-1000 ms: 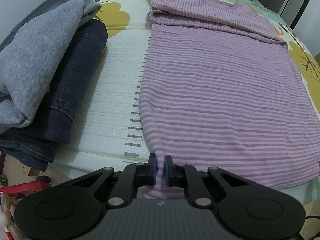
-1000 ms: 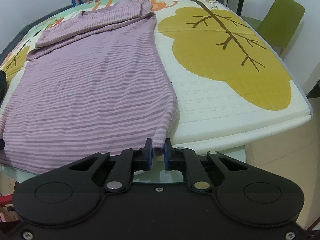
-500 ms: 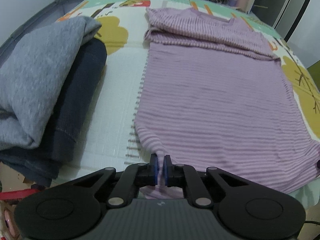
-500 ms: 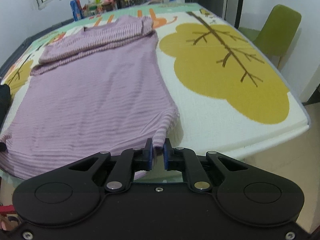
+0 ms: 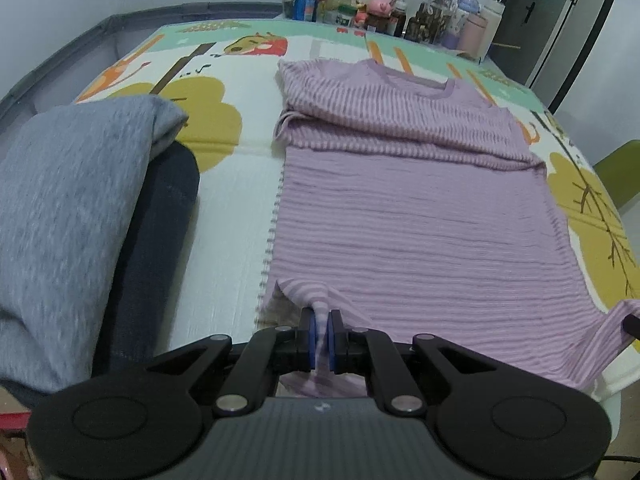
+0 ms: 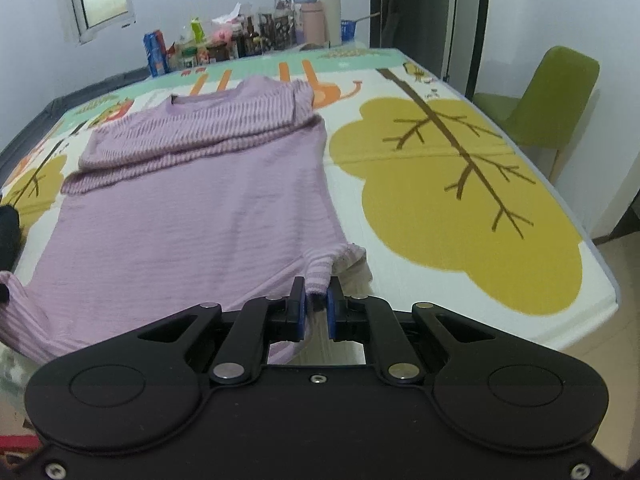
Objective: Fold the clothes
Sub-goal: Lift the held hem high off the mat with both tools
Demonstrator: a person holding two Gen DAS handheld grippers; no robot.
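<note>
Grey garment (image 5: 60, 216) motion-blurred and cut off at left edge, jeans (image 5: 160, 240) mostly buried beneath it

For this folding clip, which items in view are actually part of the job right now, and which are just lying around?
In the job:
- purple striped shirt, both hem corners pinched
- left hand-held gripper
- right hand-held gripper

Lying about:
- grey sweater on dark jeans
- bottles and jars at the far edge
- green chair
- play mat underneath
</note>
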